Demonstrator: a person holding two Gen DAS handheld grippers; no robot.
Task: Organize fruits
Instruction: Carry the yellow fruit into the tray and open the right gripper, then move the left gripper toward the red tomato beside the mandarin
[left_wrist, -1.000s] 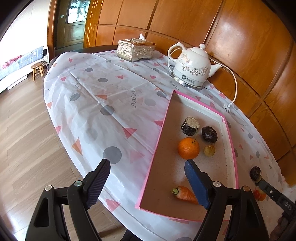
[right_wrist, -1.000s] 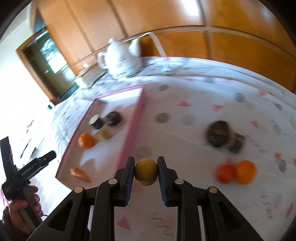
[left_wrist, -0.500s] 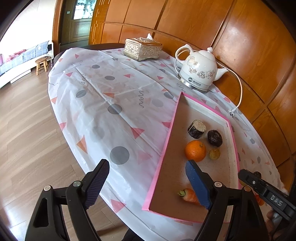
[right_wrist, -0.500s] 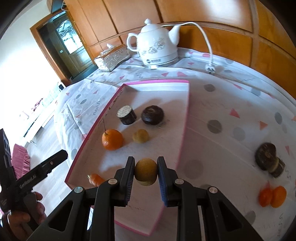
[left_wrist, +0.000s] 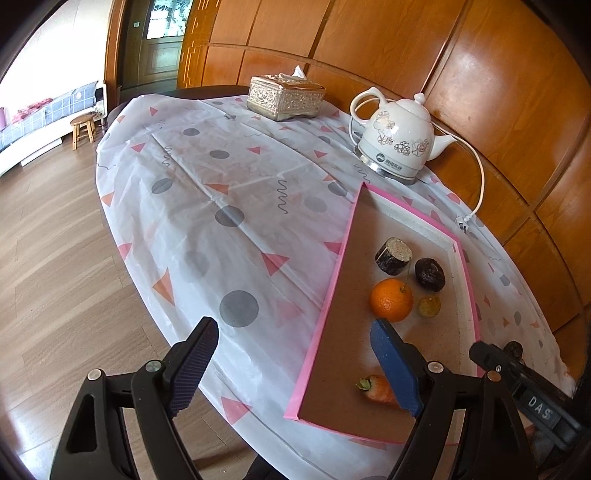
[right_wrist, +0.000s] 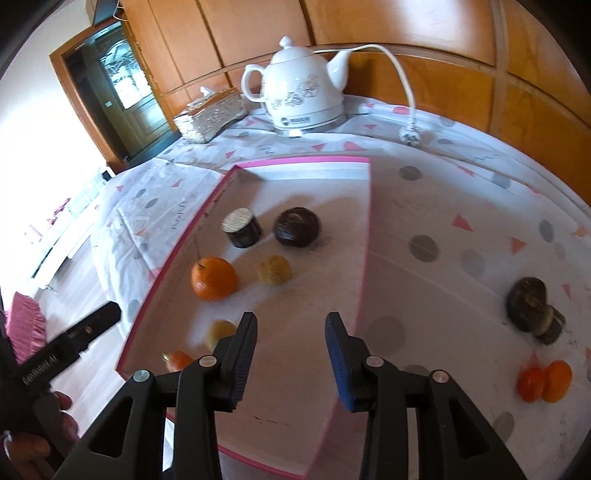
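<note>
A pink-rimmed tray holds an orange, a dark cut cylinder, a dark round fruit, a small yellow fruit and a carrot-like piece. A blurred yellow fruit lies in the tray just left of my right gripper, which is open and empty over the tray's near end. My left gripper is open and empty over the table edge, left of the tray.
On the spotted tablecloth right of the tray lie two dark fruits and two small orange fruits. A white kettle with its cord and a tissue box stand at the back.
My right gripper moved over the tray and opened; the yellow fruit it held now lies in the tray. The left gripper stayed open and shifted slightly.
</note>
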